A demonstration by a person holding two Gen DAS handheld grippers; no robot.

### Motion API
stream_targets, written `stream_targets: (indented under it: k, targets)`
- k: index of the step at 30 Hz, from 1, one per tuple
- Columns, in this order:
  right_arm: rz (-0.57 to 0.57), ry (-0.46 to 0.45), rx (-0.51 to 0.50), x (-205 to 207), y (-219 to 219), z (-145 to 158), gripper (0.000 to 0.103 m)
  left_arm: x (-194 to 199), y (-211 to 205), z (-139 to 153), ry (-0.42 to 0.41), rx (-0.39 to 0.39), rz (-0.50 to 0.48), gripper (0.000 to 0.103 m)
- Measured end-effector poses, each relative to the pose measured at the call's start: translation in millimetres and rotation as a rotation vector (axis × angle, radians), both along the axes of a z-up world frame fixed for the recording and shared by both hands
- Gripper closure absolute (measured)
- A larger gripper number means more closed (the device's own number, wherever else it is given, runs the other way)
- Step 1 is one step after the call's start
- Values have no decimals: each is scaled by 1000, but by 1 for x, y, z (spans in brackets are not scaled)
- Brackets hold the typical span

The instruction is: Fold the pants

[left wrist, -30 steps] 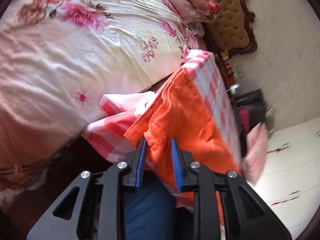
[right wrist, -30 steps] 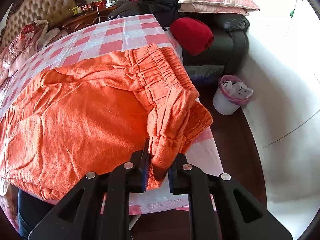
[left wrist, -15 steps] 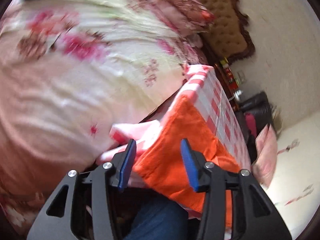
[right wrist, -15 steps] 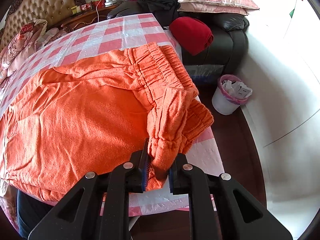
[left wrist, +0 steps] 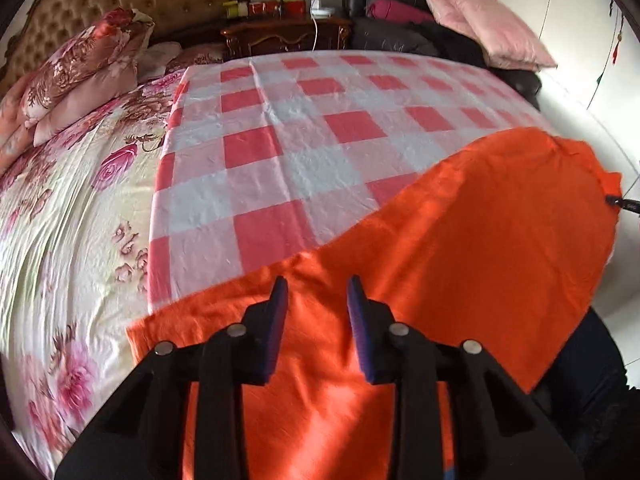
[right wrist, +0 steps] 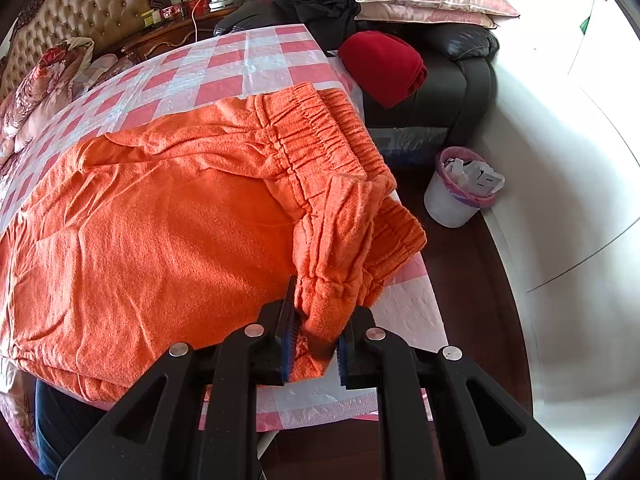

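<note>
Orange pants clamped in right tool; left tool apart, level above them.

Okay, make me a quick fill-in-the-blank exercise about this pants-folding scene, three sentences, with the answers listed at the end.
1. The right gripper is shut on the ____ end of the orange pants.
2. The left gripper hovers over the pants with its jaws ____.
3. The pants lie on a red-and-white ____ cloth.

Missing words: waistband; open; checked

bare checked cloth beyond pants | bin right
</note>
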State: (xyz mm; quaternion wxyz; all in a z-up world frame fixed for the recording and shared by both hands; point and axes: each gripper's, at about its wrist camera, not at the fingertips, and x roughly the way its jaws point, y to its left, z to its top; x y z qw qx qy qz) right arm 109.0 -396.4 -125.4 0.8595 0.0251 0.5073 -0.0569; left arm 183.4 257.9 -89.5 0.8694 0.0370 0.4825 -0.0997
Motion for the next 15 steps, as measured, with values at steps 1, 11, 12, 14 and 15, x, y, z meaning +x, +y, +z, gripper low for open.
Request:
stream_targets:
  k: [1,11,12,14,15]
  targets:
    - [0,-1,2,0,0,0,92,4,4,-2,8,3,-4,72]
    - [-5,7,-9,0,0,1,92,39,14,-13,132,63,-101,98]
    - [-6,9,-9,0,0,2,92,43,18,-8,113,60,-83,98]
    - [-9,10,-9,0,0,2,92,49,24,1,88,35,-52,98]
    - [-10,11,-13,1,1,2,92,52,23,-2,97,49,-52,97]
